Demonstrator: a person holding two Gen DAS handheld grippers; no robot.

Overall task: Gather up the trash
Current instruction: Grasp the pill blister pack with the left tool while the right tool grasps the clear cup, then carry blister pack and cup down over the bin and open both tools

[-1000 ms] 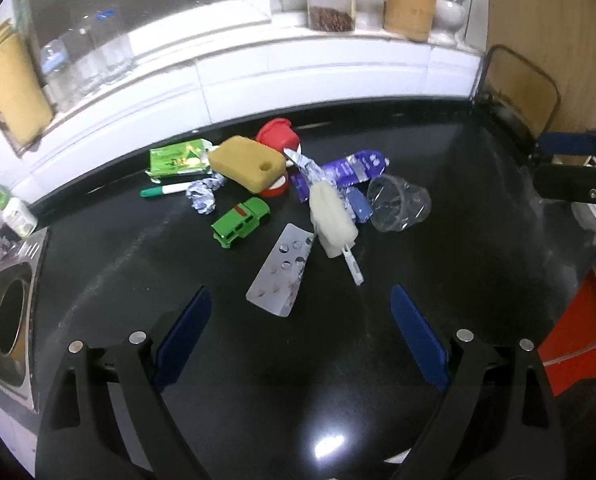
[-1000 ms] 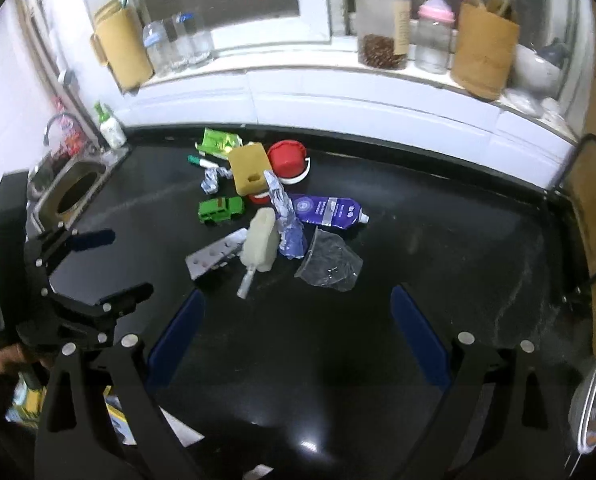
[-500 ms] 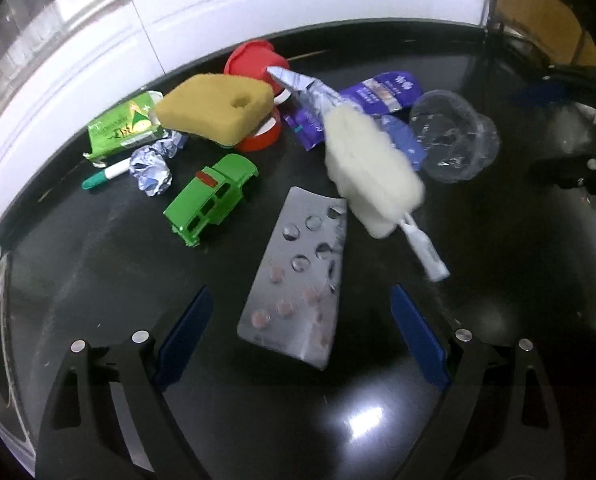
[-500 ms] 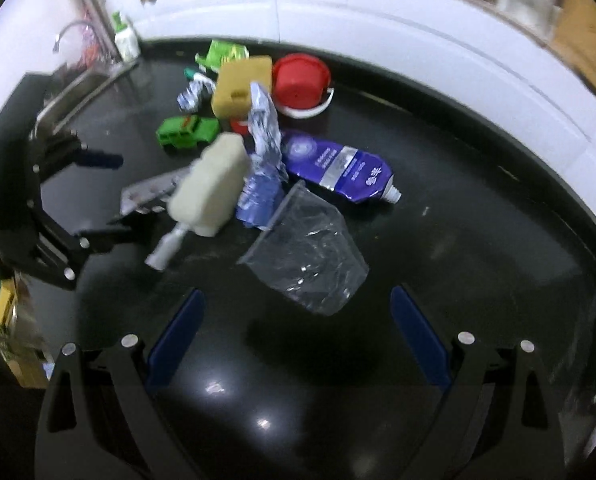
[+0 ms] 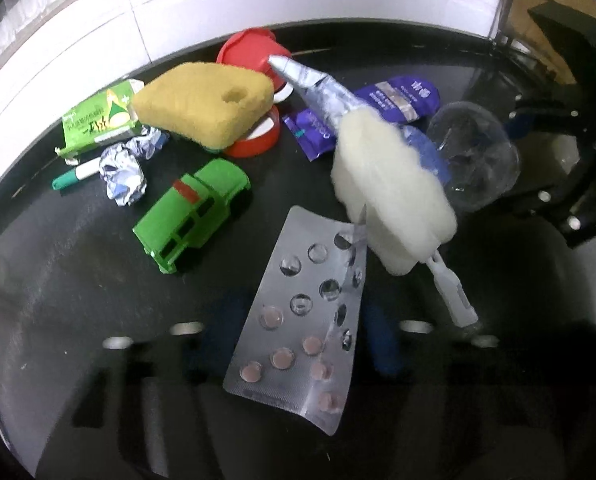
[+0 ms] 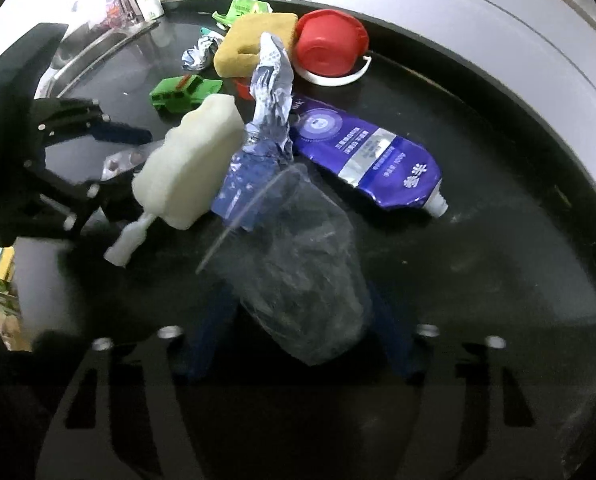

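Note:
A silver blister pack (image 5: 302,320) with pink pills lies flat on the black counter (image 5: 77,300). My left gripper (image 5: 298,340) straddles it, jaws closing, with the blurred blue fingers just off its long edges. In the right wrist view, a crushed clear plastic cup (image 6: 298,280) lies on its side. My right gripper (image 6: 302,332) is down around it, jaws closing, one blue finger close to each side. The cup (image 5: 474,160) also shows in the left wrist view.
Just beyond lie a white foam brush (image 5: 390,200), a green toy car (image 5: 193,216), a yellow sponge (image 5: 205,100), a red lid (image 5: 253,48), a purple pouch (image 6: 370,156), foil scraps (image 5: 123,172) and a green packet (image 5: 97,120). A sink (image 6: 89,52) is at far left.
Both grippers have come down toward the counter. The left now straddles the blister pack and the right the crushed cup. Both pairs of jaws have narrowed from wide open.

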